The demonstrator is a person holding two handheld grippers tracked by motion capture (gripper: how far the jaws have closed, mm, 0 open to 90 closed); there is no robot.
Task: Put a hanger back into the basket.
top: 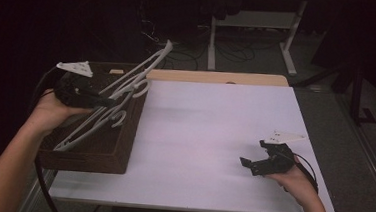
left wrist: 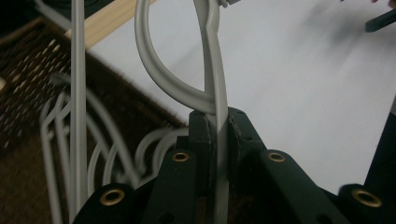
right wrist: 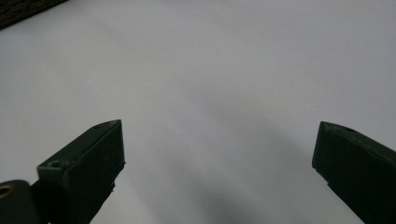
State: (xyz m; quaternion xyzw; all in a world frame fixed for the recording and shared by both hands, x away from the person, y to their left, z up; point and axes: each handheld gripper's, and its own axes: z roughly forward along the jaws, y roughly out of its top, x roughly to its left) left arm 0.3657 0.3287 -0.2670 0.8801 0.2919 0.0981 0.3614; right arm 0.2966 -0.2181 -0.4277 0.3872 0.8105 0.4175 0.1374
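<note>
White plastic hanger (top: 127,84) pinched in our left tongs (top: 107,100), lifted tilted above the brown woven basket (top: 117,151) | more hangers (left wrist: 93,158) lie inside | our right tongs (top: 252,164) spread over the white surface (top: 199,137)

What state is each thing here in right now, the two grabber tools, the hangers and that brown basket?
Left gripper: shut on a white hanger, over the basket.
White hanger: lifted, tilted, one end high.
Other hangers: lying in the basket.
Brown basket: open-topped, at the table's left edge.
Right gripper: open, holding nothing, over the white table.
</note>
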